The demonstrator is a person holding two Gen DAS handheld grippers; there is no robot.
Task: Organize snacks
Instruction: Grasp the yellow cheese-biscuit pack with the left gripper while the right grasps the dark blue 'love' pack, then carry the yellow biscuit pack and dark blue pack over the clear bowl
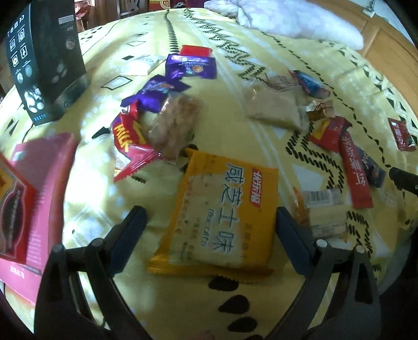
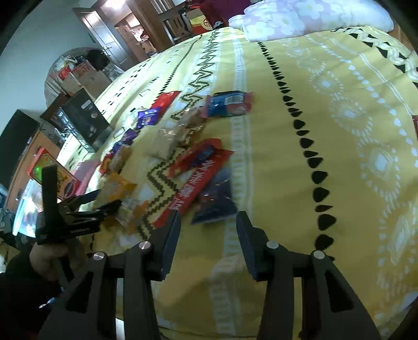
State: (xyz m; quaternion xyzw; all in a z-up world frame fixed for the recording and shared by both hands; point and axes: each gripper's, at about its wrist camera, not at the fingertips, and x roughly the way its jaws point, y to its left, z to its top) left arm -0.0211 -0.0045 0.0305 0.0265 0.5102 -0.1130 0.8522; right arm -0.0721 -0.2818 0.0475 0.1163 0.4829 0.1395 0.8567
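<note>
Snacks lie scattered on a yellow patterned bed cover [image 1: 261, 73], mostly mid-frame in both views.

Left wrist view, left to right:
- pink-red box [image 1: 39, 188] at the left edge, blurred; black box [image 1: 44, 60] standing in the upper left
- red MILK wrapper [image 1: 130, 141] left of centre, with a clear pack of brown bars [image 1: 175, 125] lying partly over it and purple wrappers [image 1: 156, 91] just above
- yellow biscuit pack [image 1: 219, 211] at lower centre, flat on the cover, between the fingers of the left gripper [image 1: 209, 232]. Fingers spread wide, one on each side of the pack; cannot tell if either touches it
- tan clear pouch [image 1: 274, 104] right of centre
- red stick sachet [image 1: 355, 170] at the right, over a dark blue packet [image 1: 376, 172]
- black tip of the other gripper at the far right edge

Right wrist view, left to right:
- left gripper [image 2: 104, 201] at the lower left, held in a hand [image 2: 49, 259], over the yellow pack [image 2: 115, 188]
- red sachet [image 2: 193, 185] and dark blue packet [image 2: 219, 198] at centre, just beyond the right gripper [image 2: 209, 222]
- right fingers apart, nothing between them, bare cover under them
- blue snack bag [image 2: 227, 104] in the upper centre
- white floral quilt [image 2: 300, 18] along the top right
</note>
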